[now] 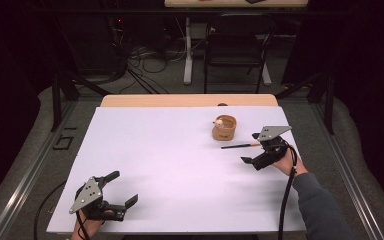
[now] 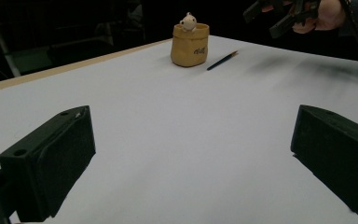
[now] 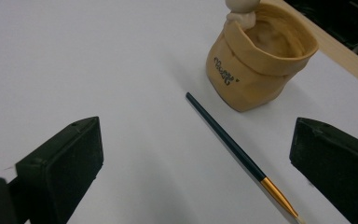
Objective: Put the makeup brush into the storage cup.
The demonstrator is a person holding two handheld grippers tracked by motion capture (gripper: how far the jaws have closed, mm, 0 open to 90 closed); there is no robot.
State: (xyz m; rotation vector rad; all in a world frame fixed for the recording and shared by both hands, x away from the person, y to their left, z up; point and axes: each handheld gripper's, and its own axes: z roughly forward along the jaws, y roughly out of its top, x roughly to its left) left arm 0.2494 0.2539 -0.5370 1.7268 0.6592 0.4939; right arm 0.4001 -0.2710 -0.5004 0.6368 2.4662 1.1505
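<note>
A wide white tabletop [image 1: 170, 165] with a bare pale-wood strip along its far edge takes up the middle of the high view, standing on grey carpet, with a black metal chair [image 1: 237, 47] and loose cables on the floor beyond it.

The left gripper [image 1: 120, 189], a black two-jaw tool topped by a grey three-cornered plate, sits low at the near left corner of the table, held by a hand at the table's edge. Its jaws stand wide apart with nothing between them, and the left gripper view shows bare white surface in the gap.

The right gripper [image 1: 250, 148], of the same build, is held by a hand in a grey sleeve at the right side of the table. Its jaws are also spread wide and grip nothing.

A small tan ceramic pot shaped like a rolled-top sack [image 1: 224, 128], with dark lettering on its side and a little cream figure perched at its rim, stands upright on the far right part of the table.

A slim dark-handled paintbrush with a gold ferrule [image 3: 235, 149] lies flat on the white surface just beside the pot, apart from it. In the right gripper view it runs diagonally between the open jaws, touching neither.
</note>
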